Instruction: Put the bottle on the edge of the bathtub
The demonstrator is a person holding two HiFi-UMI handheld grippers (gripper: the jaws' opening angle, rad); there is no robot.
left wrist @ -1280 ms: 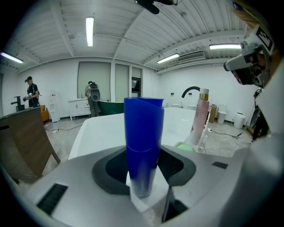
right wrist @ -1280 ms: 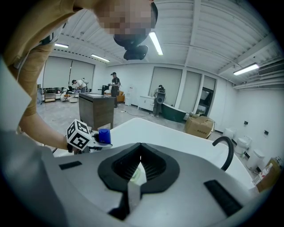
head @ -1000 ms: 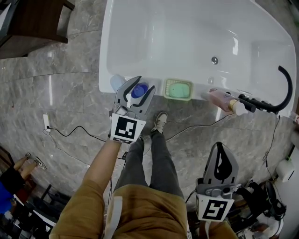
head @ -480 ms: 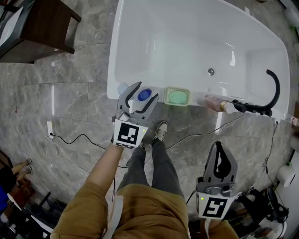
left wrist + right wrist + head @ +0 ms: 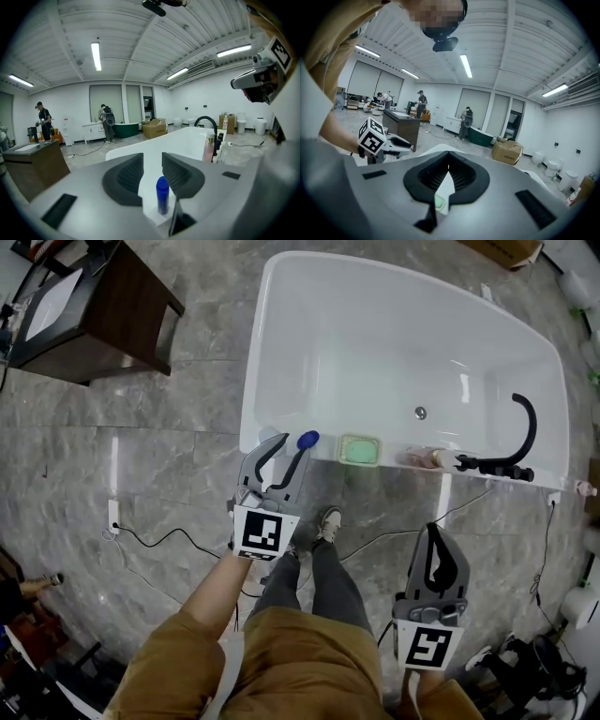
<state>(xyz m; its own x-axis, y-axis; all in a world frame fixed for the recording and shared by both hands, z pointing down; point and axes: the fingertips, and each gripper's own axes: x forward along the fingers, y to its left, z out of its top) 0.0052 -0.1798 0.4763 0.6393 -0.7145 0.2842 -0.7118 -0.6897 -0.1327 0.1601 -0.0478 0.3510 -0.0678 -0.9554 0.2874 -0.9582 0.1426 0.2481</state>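
Just released and backed off: left gripper (image 5: 289, 448), jaws narrowing to half-apart on nothing. Upright on the bathtub rim (image 5: 323, 452), at its one o'clock, untouched: blue bottle (image 5: 307, 440). Pinched together and empty: right gripper (image 5: 432, 531). Looks like placement done.

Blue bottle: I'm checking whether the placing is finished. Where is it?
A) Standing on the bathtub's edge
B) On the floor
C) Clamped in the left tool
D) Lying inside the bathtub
A: the blue bottle stands upright on the bathtub's edge. It is free of the left tool, whose jaws have just been closing but stand apart with nothing gripped between them.
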